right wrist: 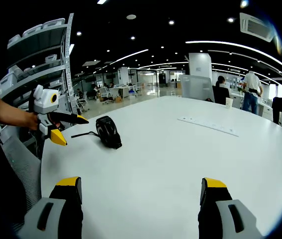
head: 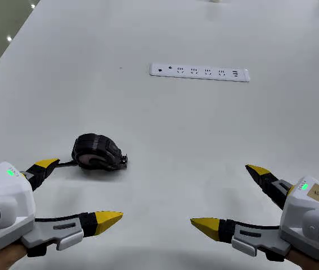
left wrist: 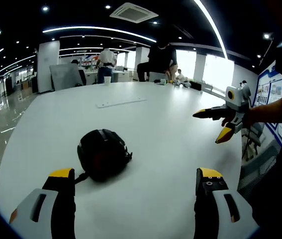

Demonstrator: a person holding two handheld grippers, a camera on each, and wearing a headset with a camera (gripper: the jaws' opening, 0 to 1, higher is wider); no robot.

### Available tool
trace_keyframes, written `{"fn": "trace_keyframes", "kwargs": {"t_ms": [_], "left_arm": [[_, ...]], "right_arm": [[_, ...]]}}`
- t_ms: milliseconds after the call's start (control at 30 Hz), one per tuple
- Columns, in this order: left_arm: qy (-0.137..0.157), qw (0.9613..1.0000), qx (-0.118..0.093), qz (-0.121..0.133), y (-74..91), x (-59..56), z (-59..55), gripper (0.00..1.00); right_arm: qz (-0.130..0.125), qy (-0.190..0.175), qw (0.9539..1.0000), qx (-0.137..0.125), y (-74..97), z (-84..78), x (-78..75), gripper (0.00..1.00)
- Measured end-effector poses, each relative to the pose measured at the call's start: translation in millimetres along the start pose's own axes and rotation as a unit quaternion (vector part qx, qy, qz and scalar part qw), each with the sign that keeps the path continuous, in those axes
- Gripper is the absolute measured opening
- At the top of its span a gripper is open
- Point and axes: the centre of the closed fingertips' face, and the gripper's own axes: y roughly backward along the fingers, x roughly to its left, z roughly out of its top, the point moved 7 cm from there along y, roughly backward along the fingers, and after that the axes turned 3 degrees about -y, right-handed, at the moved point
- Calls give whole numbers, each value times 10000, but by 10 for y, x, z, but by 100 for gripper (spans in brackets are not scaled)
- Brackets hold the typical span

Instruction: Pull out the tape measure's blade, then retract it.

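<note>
Left gripper: your left gripper (head: 77, 191) is low over the near left part of the table, jaws spread wide, with nothing between them. Its far yellow tip is just left of the tape measure, and the near tip points right across bare tabletop.
Right gripper: your right gripper (head: 229, 197) is low at the near right, jaws equally wide apart and holding nothing. In the left gripper view it comes in from the right (left wrist: 210, 127), held in your hand above the table edge.
Tape measure: the tape measure (head: 97, 152) lies on its side on the table, a black case, just beyond your left gripper and well apart from the right one. Your left gripper view puts it ahead of the left-hand jaw (left wrist: 102, 153).
Cord: a thin black cord (right wrist: 81, 134) runs from the case toward your left gripper's far tip. You cannot tell from these views whether it touches that tip.
Table: a white table (head: 165, 124), wide and glossy.
Power strip: a white power strip (head: 200, 72) lies flat, well beyond the tape measure, toward the far right.
Room: people (left wrist: 106, 59) stand past the table's far end, and shelving (right wrist: 36, 50) rises behind your left gripper.
</note>
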Motion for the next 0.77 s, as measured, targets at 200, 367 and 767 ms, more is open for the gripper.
{"fn": "trace_keyframes", "kwargs": {"t_ms": [200, 367, 767], "left_arm": [[-16, 10000, 16, -42, 4, 15, 6, 99], [27, 9999, -7, -97, 6, 16, 27, 99], [-76, 9999, -2, -68, 9, 18, 62, 99]], "right_arm": [[-9, 2, 10000, 4, 0, 3, -9, 99], [-5, -3, 10000, -16, -2, 14, -7, 99], [6, -13, 10000, -12, 5, 20, -8, 99]]}}
